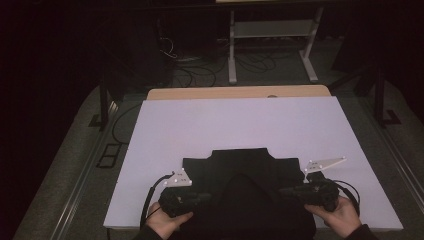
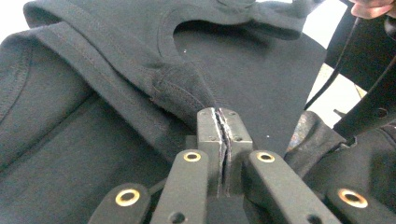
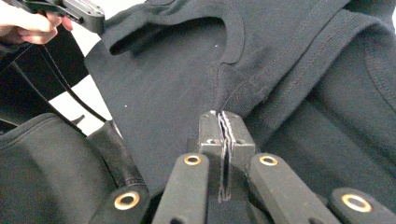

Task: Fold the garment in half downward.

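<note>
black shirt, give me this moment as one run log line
item: black shirt on white table | left gripper: shut on shirt fabric | right gripper: shut on shirt fabric | phase: both pinching near the collar

We see a black T-shirt (image 1: 240, 172) lying partly folded at the white table's (image 1: 240, 125) near edge.
</note>
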{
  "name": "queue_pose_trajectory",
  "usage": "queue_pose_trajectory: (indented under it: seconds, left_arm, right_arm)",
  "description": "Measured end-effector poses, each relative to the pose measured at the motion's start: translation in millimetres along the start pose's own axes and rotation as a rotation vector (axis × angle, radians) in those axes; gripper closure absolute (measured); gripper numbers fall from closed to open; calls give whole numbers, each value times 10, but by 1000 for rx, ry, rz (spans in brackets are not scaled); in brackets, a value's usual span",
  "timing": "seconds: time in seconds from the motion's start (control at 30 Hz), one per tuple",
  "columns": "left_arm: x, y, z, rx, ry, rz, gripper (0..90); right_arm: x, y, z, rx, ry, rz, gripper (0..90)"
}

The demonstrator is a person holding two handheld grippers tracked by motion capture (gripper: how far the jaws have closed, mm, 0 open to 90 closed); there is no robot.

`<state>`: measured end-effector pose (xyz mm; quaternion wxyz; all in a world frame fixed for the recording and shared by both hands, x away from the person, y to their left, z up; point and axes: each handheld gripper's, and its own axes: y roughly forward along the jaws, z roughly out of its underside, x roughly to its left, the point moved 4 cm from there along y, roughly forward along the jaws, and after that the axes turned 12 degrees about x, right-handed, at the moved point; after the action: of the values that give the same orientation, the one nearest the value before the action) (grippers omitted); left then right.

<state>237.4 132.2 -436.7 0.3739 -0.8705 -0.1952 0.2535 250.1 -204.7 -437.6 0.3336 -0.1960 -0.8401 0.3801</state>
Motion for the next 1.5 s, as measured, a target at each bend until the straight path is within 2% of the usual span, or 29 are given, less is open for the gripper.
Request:
queue_pose_trajectory:
  seconds: [0.2,0.3,0.4,0.47,0.53,0.63,0.7,0.73,0.8,0.97,1.03,1.07,1.13,1.27,1.5]
  left_arm:
    - [55,10,19,5,-31,-12,839]
    - [67,13,25,6,-36,-14,792]
    - [78,13,20,-7,-38,-20,710]
    - [98,4,17,-13,-44,-27,601]
    - [121,-10,17,-24,-57,-34,559]
    - [167,-34,11,-34,-75,-39,451]
    - [196,-52,4,-40,-90,-31,395]
    - [205,-60,5,-44,-89,-19,371]
    - [226,-69,6,-40,-88,-35,331]
    - [251,-82,-22,-46,-67,-16,205]
    - [263,-91,-35,-52,-61,-14,154]
    - [271,-97,-38,-52,-62,-12,134]
    - [285,-104,-42,-57,-58,3,117]
    - [302,-88,-61,-54,-55,-1,0]
    - [361,-118,-108,-62,-37,-11,0]
  right_arm:
    - [12,27,2,7,8,-17,845]
    - [2,37,8,10,20,-19,774]
    - [-11,48,9,7,20,-11,643]
    - [-13,51,5,1,21,-8,598]
    - [-5,53,0,-4,17,-12,520]
    - [0,55,-10,-15,8,-3,410]
    - [-2,45,-21,-21,1,3,317]
    - [-6,43,-27,-22,-11,5,259]
    - [-15,40,-36,-14,-19,15,194]
    - [-39,5,-76,-45,-19,8,122]
    - [-48,-14,-92,-58,-20,10,54]
    - [-54,-20,-98,-62,-17,26,6]
    - [-68,-41,-107,-72,-14,57,0]
    - [-106,-75,-132,-77,-7,80,0]
    - [-193,-121,-210,-83,-14,81,0]
